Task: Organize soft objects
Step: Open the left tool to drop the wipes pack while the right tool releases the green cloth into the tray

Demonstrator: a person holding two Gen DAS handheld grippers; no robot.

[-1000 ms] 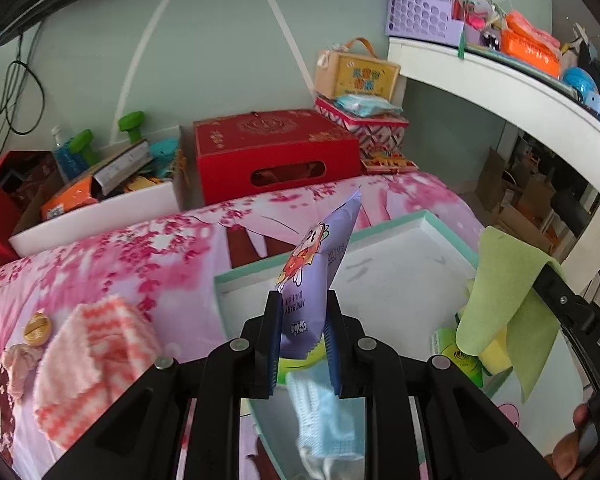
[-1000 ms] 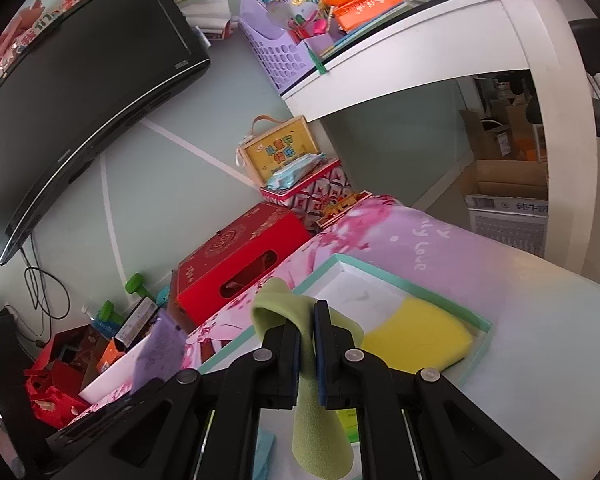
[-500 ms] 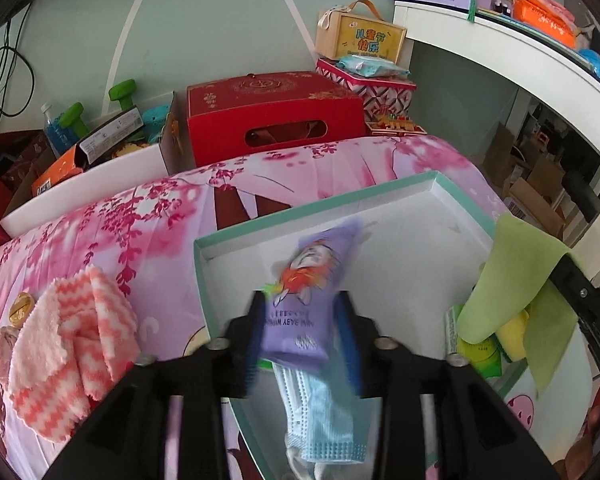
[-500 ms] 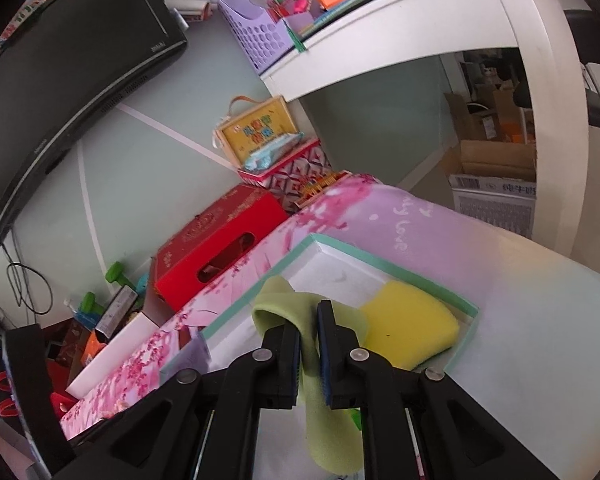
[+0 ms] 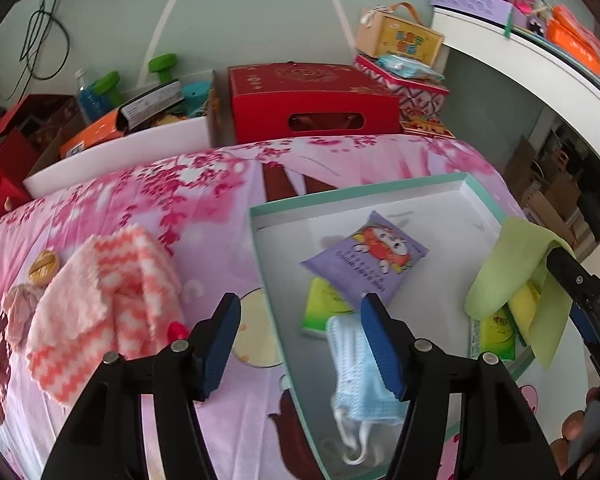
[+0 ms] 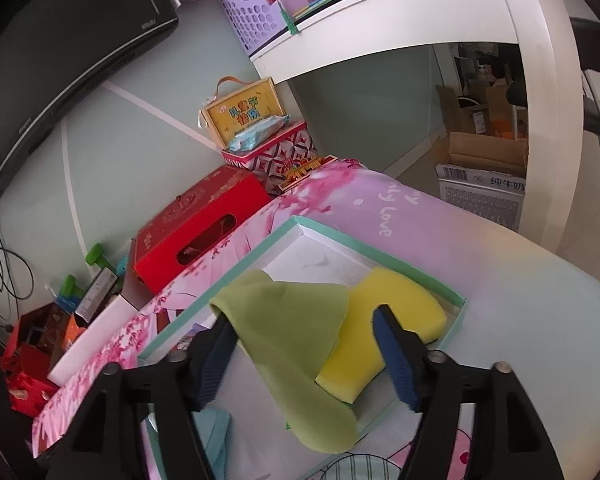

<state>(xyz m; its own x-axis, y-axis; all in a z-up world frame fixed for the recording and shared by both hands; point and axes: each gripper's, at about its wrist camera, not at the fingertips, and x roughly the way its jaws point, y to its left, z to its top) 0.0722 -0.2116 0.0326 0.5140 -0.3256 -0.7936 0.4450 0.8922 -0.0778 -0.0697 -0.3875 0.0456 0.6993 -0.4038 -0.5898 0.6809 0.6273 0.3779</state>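
While both pairs of tongs are spreading apart, the left tongs (image 5: 300, 320) grasp nothing: the purple snack packet (image 5: 364, 258) lies released in the teal-rimmed tray (image 5: 260, 248), partly on a green packet and beside a blue face mask (image 5: 360, 364). The right tongs (image 6: 304, 340) are letting go; the green cloth (image 6: 296, 344) drapes off one finger over the yellow sponge (image 6: 396, 320). On the pink floral sheet (image 5: 204, 188) lies a coral zigzag towel (image 5: 112, 300). Beyond stand a red gift box (image 5: 312, 104), a white desk (image 6: 420, 12) and a dark monitor (image 6: 60, 40).
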